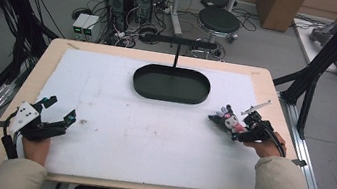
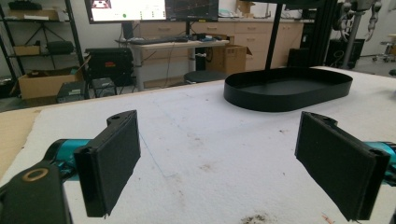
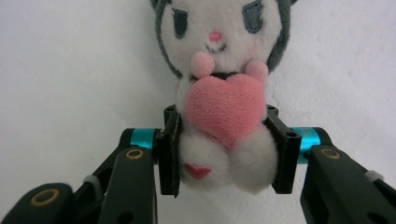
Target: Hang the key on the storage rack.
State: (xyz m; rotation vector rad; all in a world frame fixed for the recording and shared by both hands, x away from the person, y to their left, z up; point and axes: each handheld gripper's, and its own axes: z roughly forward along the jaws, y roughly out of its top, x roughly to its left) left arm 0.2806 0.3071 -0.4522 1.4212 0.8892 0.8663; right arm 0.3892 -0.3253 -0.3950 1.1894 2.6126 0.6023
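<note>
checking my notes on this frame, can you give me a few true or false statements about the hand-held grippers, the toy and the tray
1. The right hand-held gripper is closed on the plush toy. True.
2. The left hand-held gripper holds the plush toy. False: its jaws stand wide apart with nothing between them, over the white mat.
3. The black oval tray has nothing in it. True.
4. The plush toy lies inside the tray. False: it is on the white mat, to the right of the tray and nearer the person.
5. The plush toy holds a pink heart at its front. True.
6. The tray sits at the near edge of the table, between the person's arms. False: it sits toward the far side.
</note>
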